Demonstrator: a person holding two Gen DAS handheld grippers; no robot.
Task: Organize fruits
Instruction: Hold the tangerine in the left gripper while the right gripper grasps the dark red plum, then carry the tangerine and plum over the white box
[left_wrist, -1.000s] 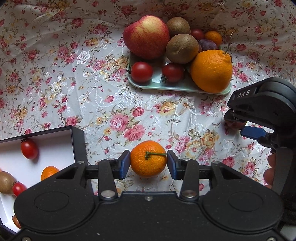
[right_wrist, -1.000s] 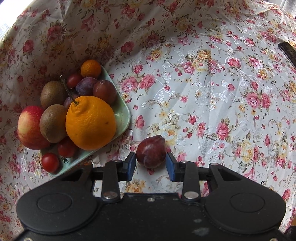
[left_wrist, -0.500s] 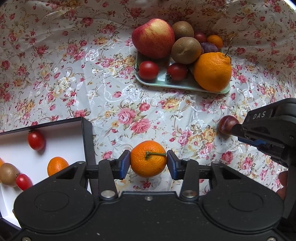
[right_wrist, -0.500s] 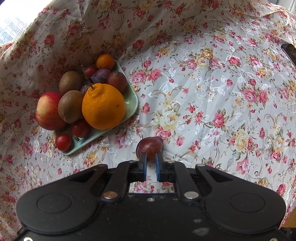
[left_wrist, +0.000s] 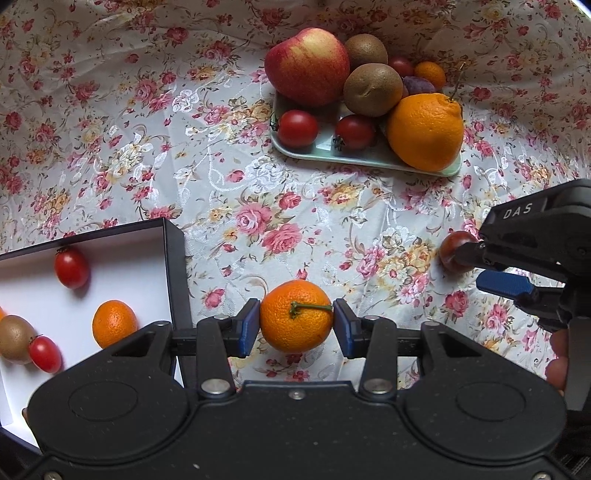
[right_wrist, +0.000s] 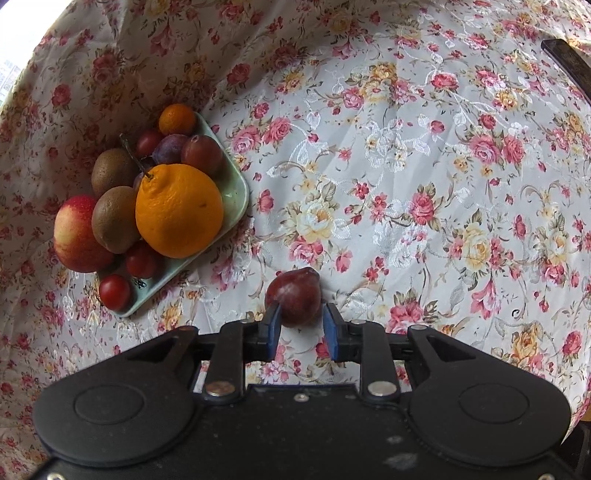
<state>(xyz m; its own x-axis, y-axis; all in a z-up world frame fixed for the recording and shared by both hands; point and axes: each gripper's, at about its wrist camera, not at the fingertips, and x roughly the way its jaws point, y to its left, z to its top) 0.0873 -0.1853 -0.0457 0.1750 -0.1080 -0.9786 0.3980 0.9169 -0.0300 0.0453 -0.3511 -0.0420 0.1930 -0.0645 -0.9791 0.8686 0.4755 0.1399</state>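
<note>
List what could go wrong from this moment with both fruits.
1. The right hand-held gripper is open around the dark red plum, which lies on the sloping tablecloth; closing off-centre could push it away.
2. The left hand-held gripper pinches the small orange only at its sides, so a quick swing toward the box might drop it.

A small mandarin (left_wrist: 296, 320) with a green stem sat pinched between two blue pads, above the floral cloth. A dark red plum (right_wrist: 294, 296) (slightly pointed at one end) lay on the cloth, the left pad at its side, the right one apart. The pale green plate (left_wrist: 373, 157) held an apple (left_wrist: 307, 67), two kiwis, a big orange (left_wrist: 425, 131), cherry tomatoes and plums. The black box (left_wrist: 173, 258) with its white floor held tomatoes, a mandarin (left_wrist: 112, 323) and a kiwi (left_wrist: 14, 339).
</note>
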